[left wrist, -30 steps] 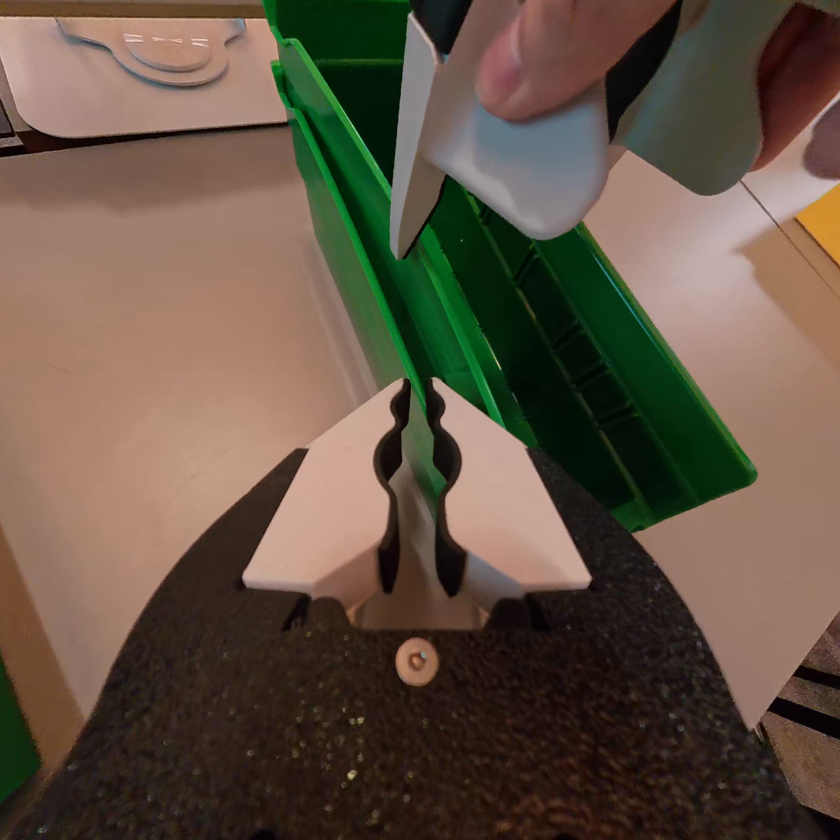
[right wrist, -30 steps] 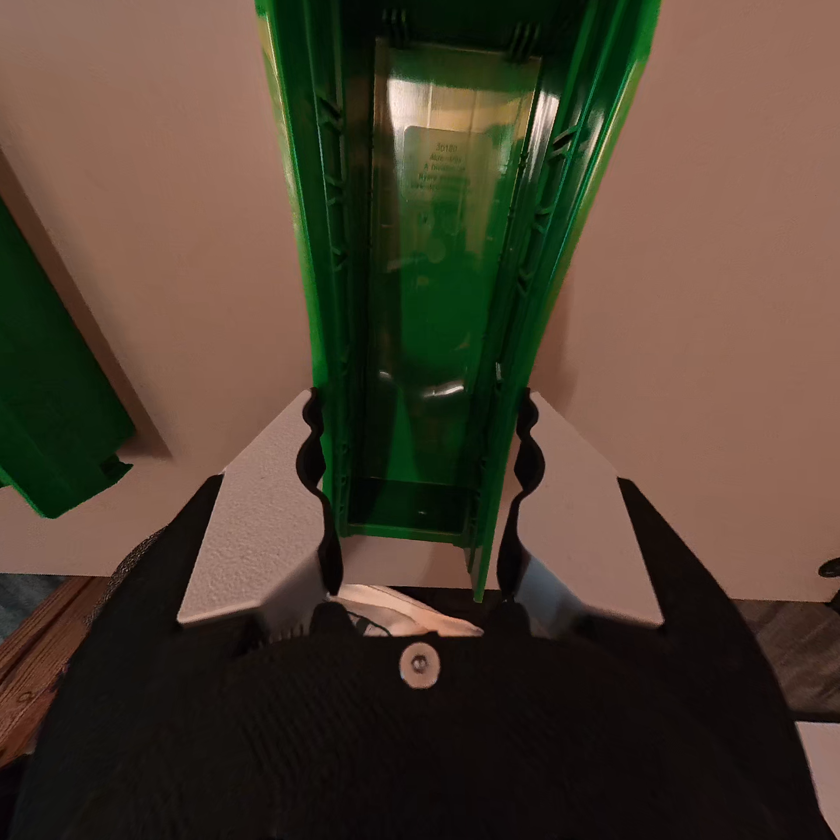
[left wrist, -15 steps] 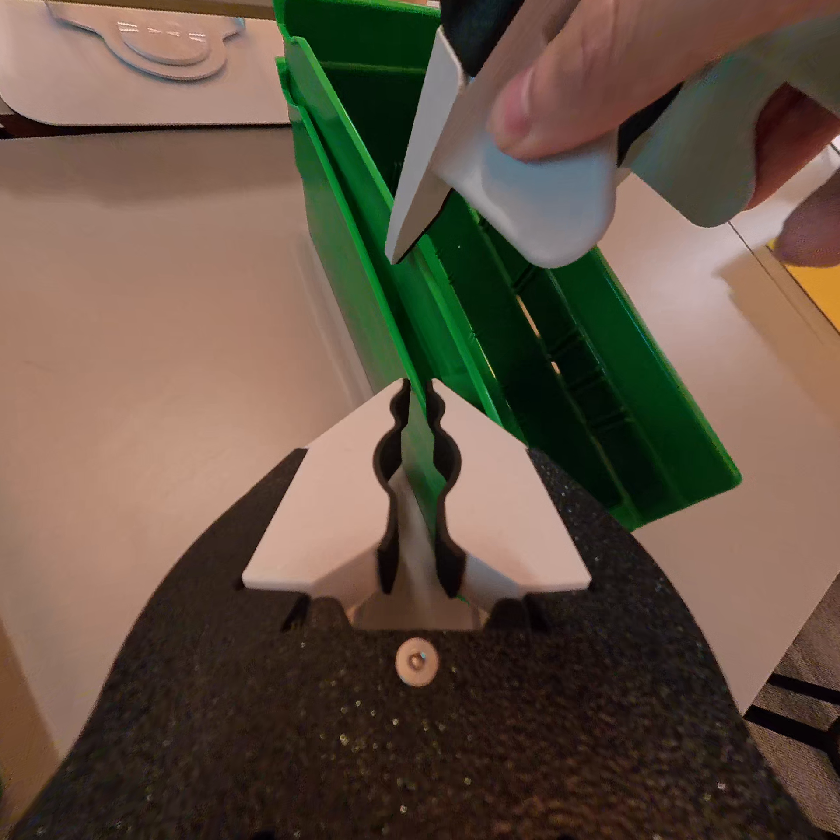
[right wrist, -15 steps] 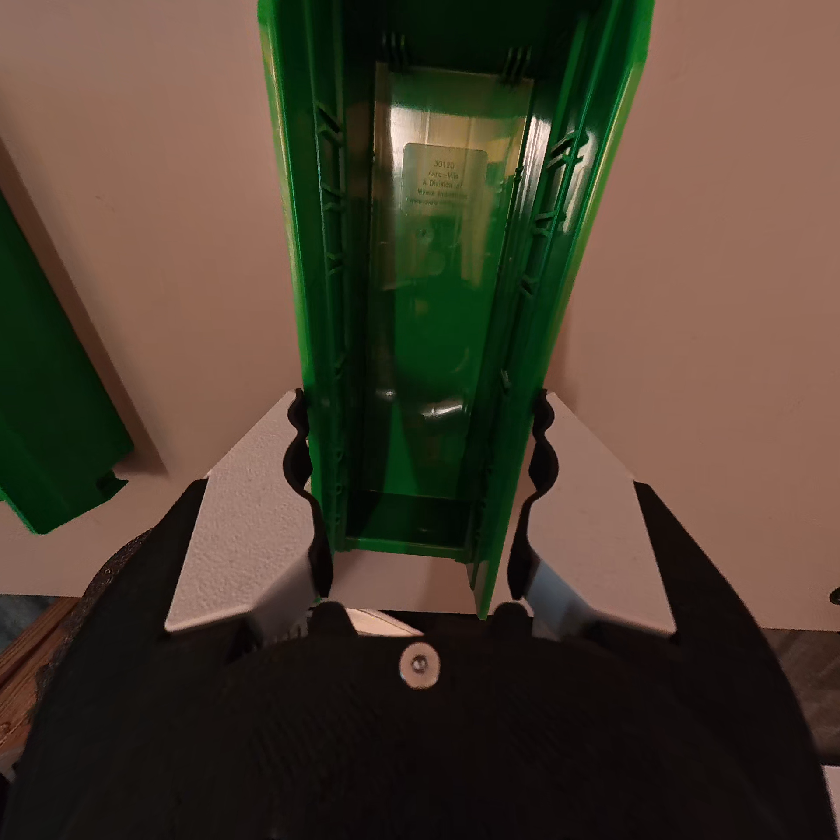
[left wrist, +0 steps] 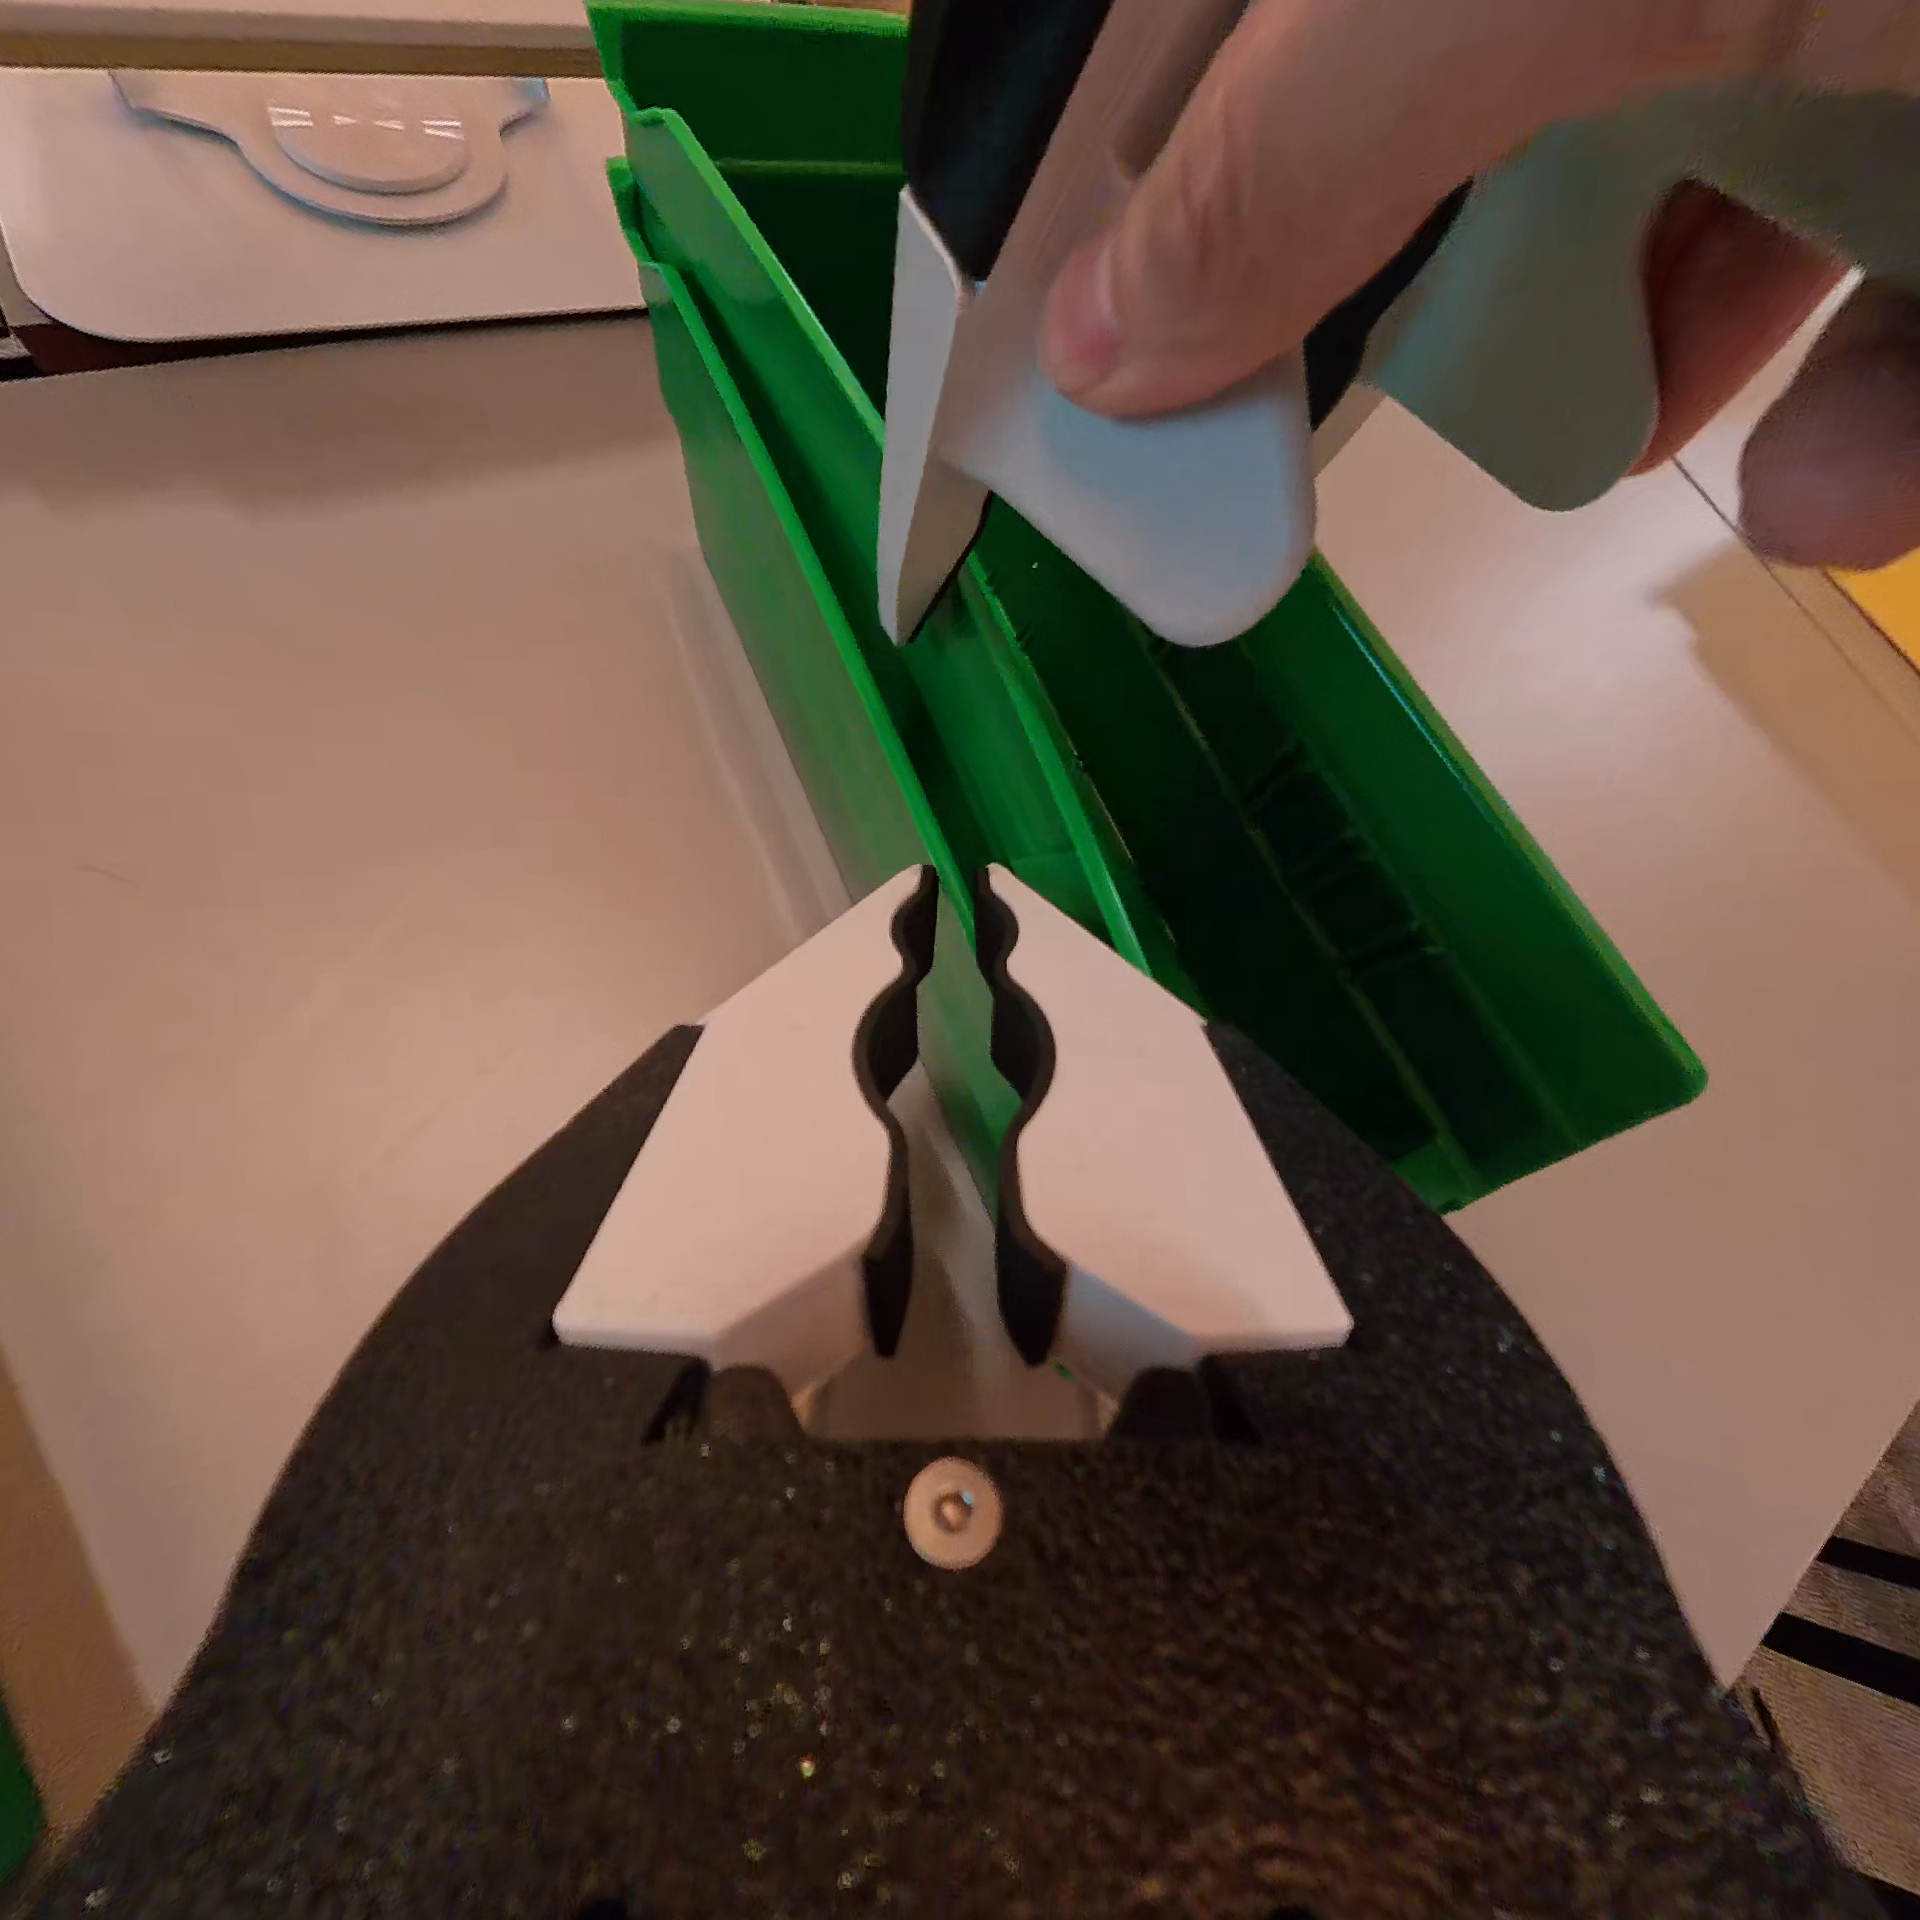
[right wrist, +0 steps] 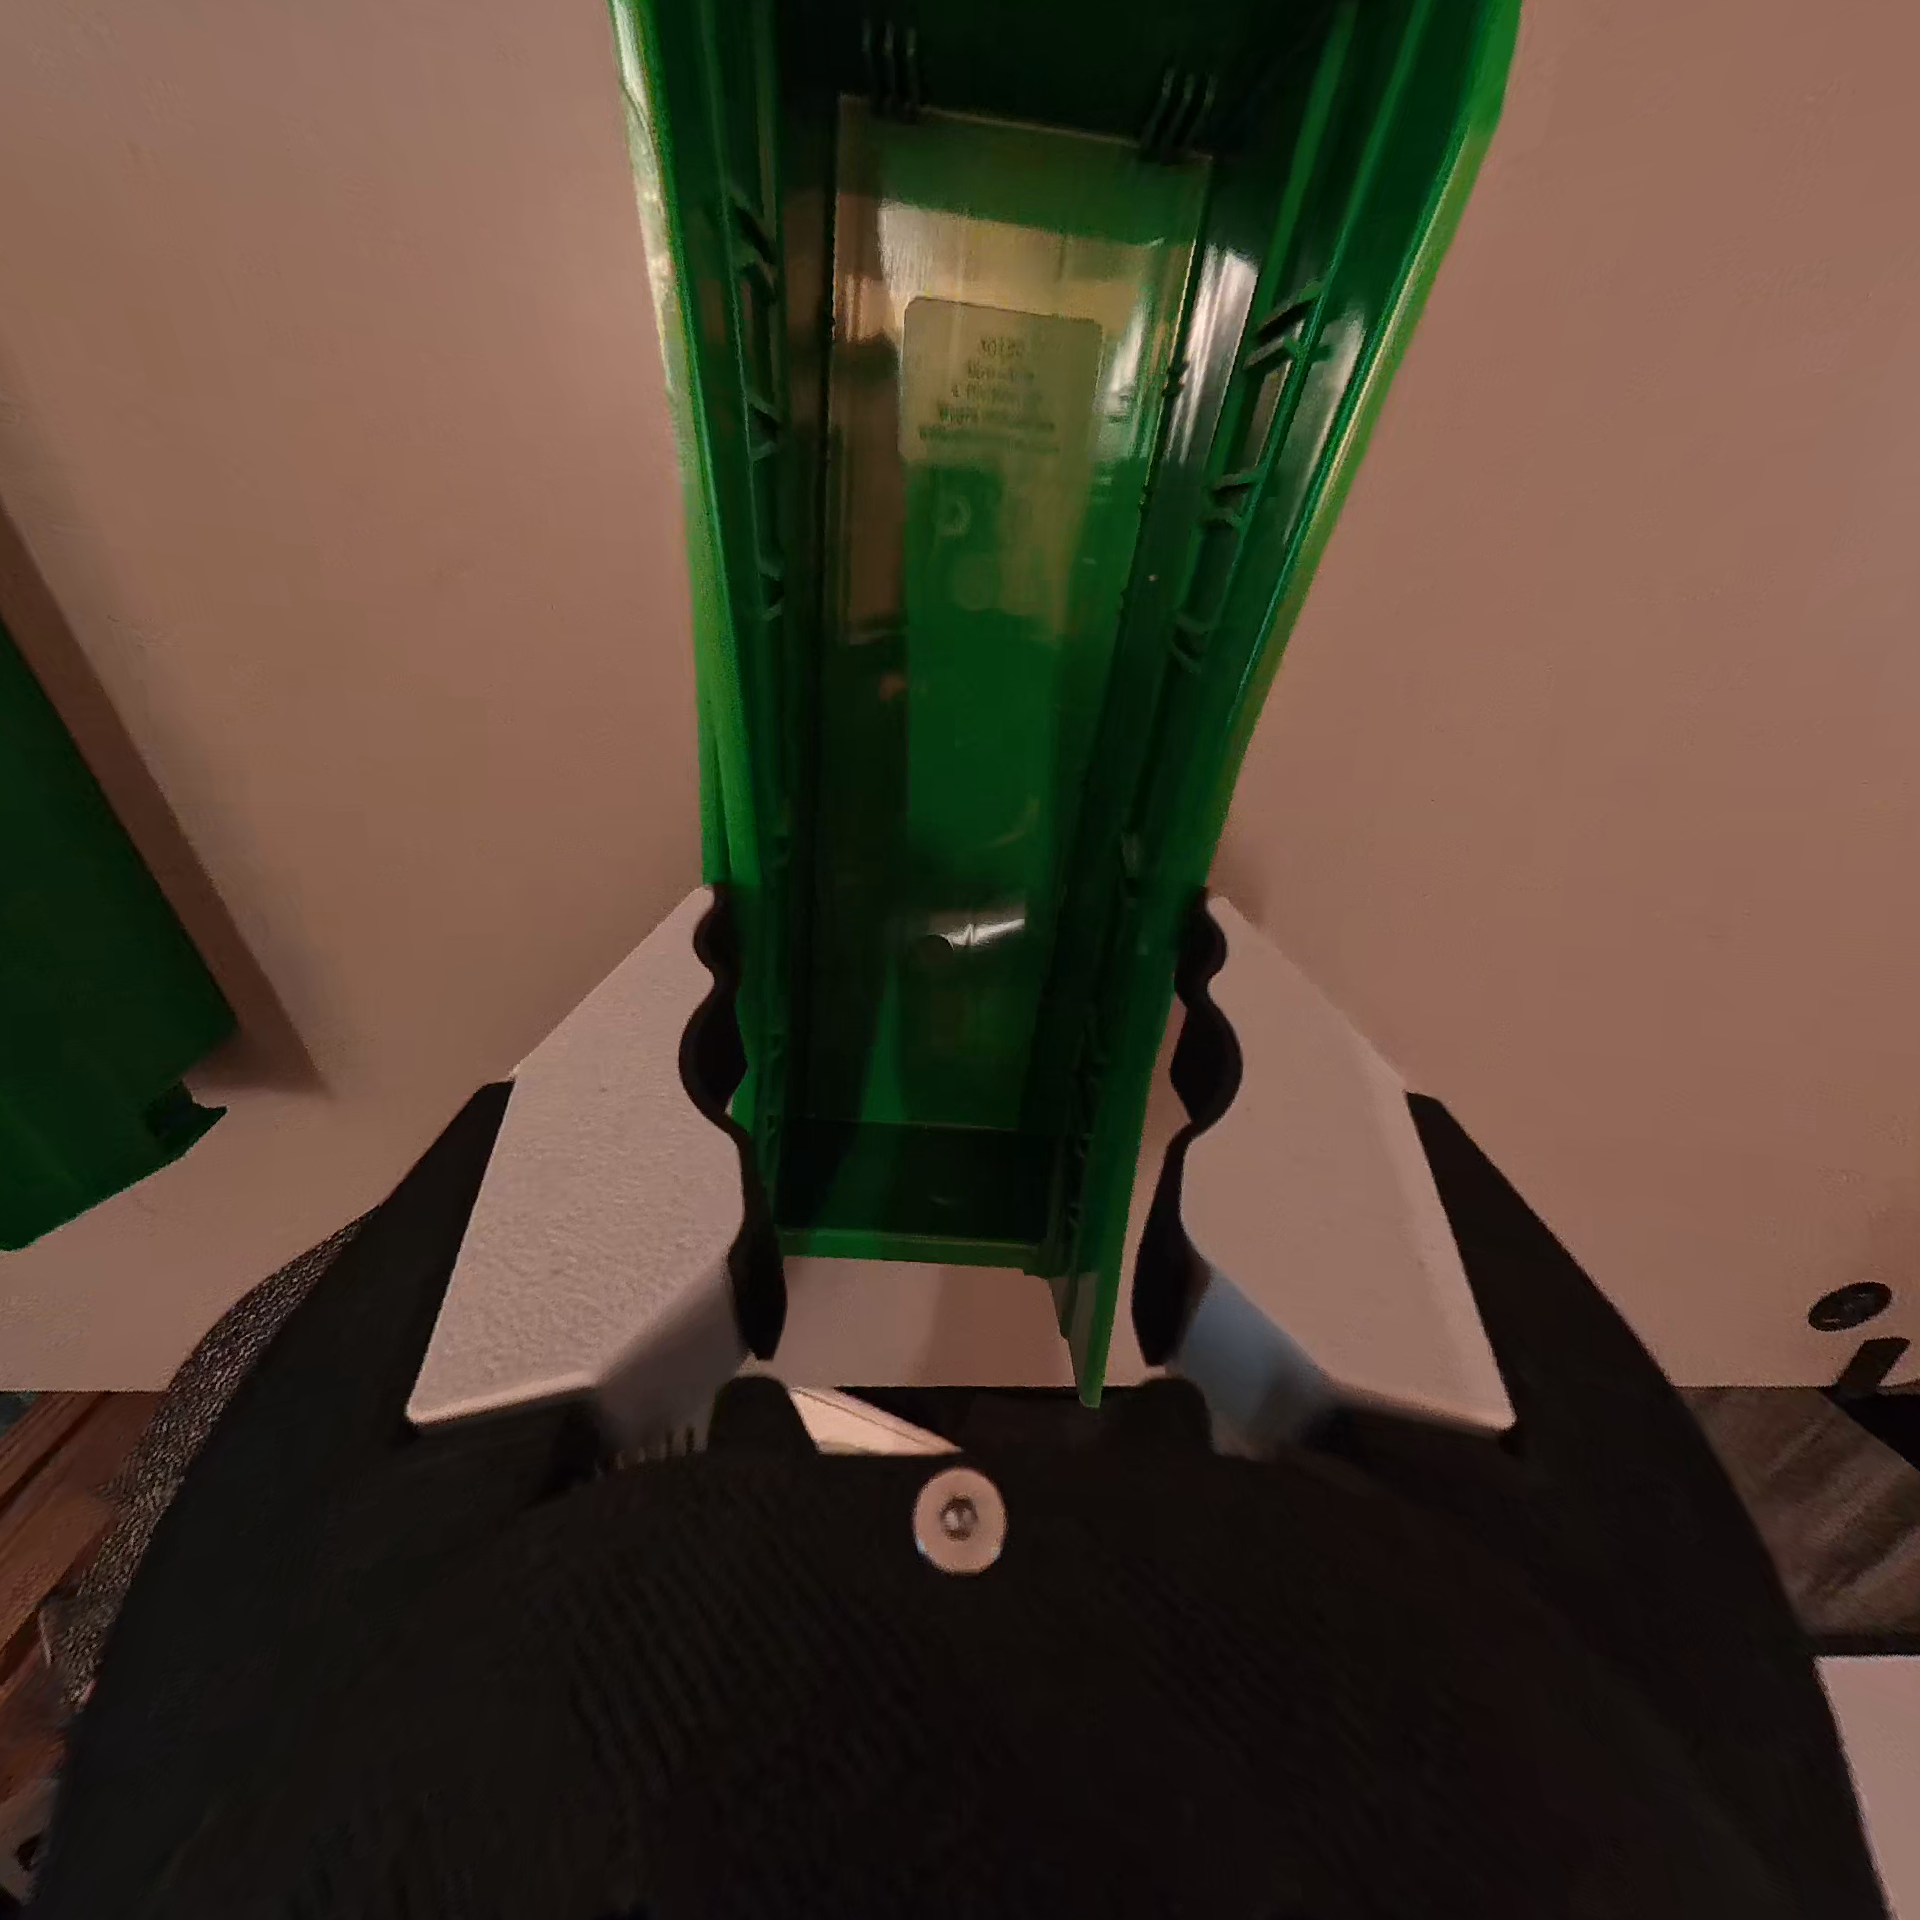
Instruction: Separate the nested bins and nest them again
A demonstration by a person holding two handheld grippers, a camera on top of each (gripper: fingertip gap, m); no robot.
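Opens right gripper [right wrist: 956, 914] wider, freeing long green plastic inner bin [right wrist: 997, 623], seemingly nested in matching outer bin [left wrist: 1507, 935]; keeps left gripper [left wrist: 956, 904] pinching left wall.

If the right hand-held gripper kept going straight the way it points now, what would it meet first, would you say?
Probably the floor of the green bin, which lies between its open fingers; depth is hard to judge.

We see a smooth beige tabletop [left wrist: 343, 790], and beyond its far edge a pale grey flat panel [left wrist: 187, 249] bearing a raised round keyhole-shaped plate [left wrist: 364, 156]. At lower right, striped dark flooring [left wrist: 1839, 1621].
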